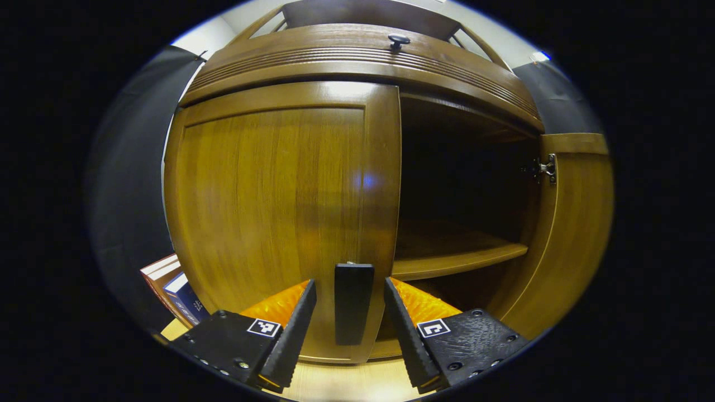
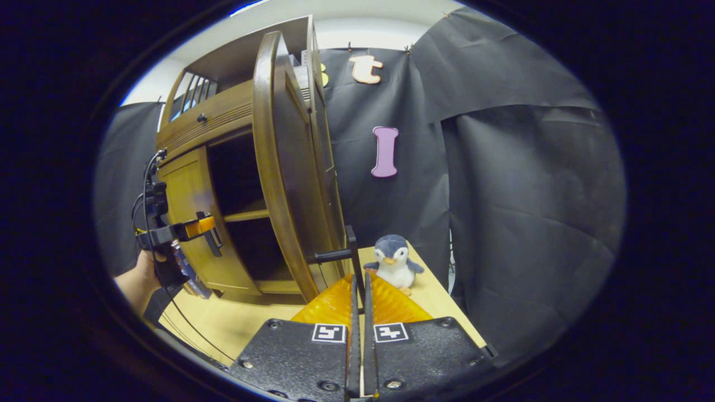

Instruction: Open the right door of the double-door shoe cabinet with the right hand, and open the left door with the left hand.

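Left tool (image 1: 350,312) sits wide open at the bottom of the frame, the left door's dark handle (image 1: 353,301) standing between its fingers, untouched. Left door (image 1: 279,212) closed; right door (image 1: 570,234) swung out at right, shelf (image 1: 458,259) showing. Lower left, possibly books (image 1: 176,290).

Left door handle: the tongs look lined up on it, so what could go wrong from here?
1. The left tongs stand open around the left door handle, not yet clamped; pulling now could slip off.
2. The right tongs are shut on the right door handle, and the open right door stands near the penguin toy; swinging wider might knock it.
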`<move>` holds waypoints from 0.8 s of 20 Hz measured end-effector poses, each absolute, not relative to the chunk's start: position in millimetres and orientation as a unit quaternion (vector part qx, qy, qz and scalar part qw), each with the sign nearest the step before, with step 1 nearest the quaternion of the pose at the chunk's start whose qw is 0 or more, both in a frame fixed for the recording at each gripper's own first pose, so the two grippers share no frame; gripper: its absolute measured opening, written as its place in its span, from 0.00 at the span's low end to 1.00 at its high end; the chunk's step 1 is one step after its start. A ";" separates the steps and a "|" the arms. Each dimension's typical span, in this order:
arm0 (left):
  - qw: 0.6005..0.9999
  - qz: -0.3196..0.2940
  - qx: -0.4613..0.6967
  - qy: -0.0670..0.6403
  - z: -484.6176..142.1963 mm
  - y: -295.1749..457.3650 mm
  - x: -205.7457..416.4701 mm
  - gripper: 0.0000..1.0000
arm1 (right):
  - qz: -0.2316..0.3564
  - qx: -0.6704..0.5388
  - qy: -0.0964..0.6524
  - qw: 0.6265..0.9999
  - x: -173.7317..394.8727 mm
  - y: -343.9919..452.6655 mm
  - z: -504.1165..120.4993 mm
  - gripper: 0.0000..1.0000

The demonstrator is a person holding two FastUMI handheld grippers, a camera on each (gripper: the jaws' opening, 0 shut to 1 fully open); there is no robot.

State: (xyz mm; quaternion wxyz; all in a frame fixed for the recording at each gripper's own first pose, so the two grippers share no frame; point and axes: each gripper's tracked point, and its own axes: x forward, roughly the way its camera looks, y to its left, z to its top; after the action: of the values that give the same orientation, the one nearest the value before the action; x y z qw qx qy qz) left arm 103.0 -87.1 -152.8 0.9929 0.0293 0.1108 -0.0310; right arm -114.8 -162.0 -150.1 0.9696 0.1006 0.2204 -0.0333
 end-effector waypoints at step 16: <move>0.991 -0.052 0.048 0.117 -162.5 -87.8 107.3 0.19 | -0.060 0.119 0.231 0.964 -134.1 -176.2 -163.0 0.39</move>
State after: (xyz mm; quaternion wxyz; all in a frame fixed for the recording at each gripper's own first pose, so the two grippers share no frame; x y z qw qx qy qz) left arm 107.3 -87.8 -162.5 0.9906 0.0485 0.1167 -0.0515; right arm -134.1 -176.2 -163.0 0.9637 0.1194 0.2310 -0.0599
